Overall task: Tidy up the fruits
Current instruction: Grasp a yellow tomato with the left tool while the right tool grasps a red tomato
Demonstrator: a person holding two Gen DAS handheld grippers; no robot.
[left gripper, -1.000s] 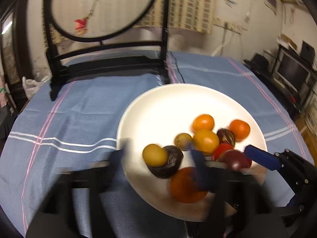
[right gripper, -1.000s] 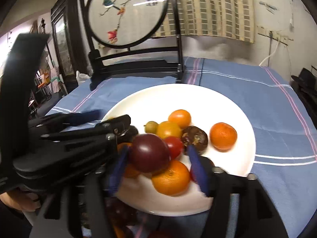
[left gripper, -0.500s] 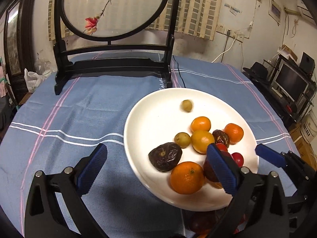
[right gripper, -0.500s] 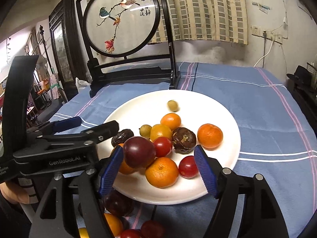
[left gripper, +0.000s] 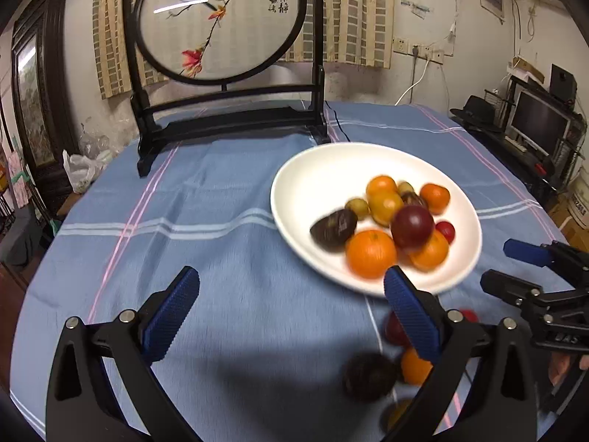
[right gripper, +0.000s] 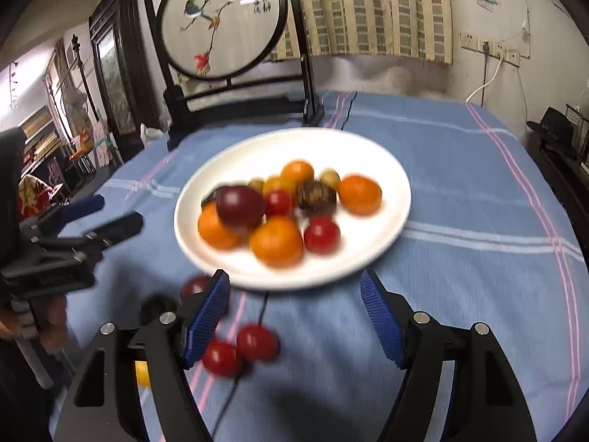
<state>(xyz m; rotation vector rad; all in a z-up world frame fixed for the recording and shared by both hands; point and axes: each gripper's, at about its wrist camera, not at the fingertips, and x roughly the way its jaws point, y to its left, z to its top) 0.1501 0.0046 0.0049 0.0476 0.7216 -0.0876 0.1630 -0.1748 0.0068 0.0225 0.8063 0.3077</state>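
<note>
the plum [right gripper: 240, 206], held over the plate [right gripper: 368, 147] a second ago, is now seen resting on the fruit pile there. both the right claw [right gripper: 294, 316] and left claw [left gripper: 291, 309] are drawn back from the plate, wide open, empty.

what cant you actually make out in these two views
- Loose fruit on the tablecloth: left wrist view, the left gripper's right finger covers part of the group, so no count.
- Yellow fruit: right wrist view, mostly behind the right gripper's left finger.
- Plate pile: both views motion-blurred; small greenish fruits unidentifiable.
- Hand holding left gripper: cut by frame edge.
</note>
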